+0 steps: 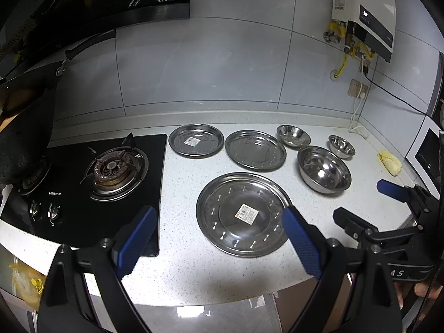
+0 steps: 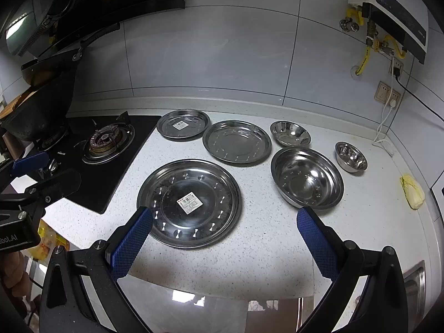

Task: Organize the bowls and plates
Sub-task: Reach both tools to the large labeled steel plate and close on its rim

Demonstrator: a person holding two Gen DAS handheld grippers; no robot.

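Note:
Three steel plates lie on the white counter: a large plate (image 1: 244, 213) (image 2: 189, 202) with a label in front, a medium plate (image 1: 255, 149) (image 2: 236, 142) behind it, and a small labelled plate (image 1: 196, 140) (image 2: 182, 123) near the stove. Three steel bowls stand to the right: a large bowl (image 1: 323, 169) (image 2: 307, 177), a medium bowl (image 1: 293, 135) (image 2: 290, 133) and a small bowl (image 1: 341, 146) (image 2: 351, 156). My left gripper (image 1: 219, 222) hovers open above the counter's front, before the large plate. My right gripper (image 2: 224, 224) is open too, near the large plate's front edge. Both hold nothing.
A black gas stove (image 1: 91, 188) (image 2: 111, 149) with a dark pot (image 1: 22, 138) sits at the left. A yellow cloth lump (image 1: 390, 162) (image 2: 412, 191) lies at the right. A water heater (image 1: 366, 14) and cables hang on the tiled wall. The counter's front edge is just under the grippers.

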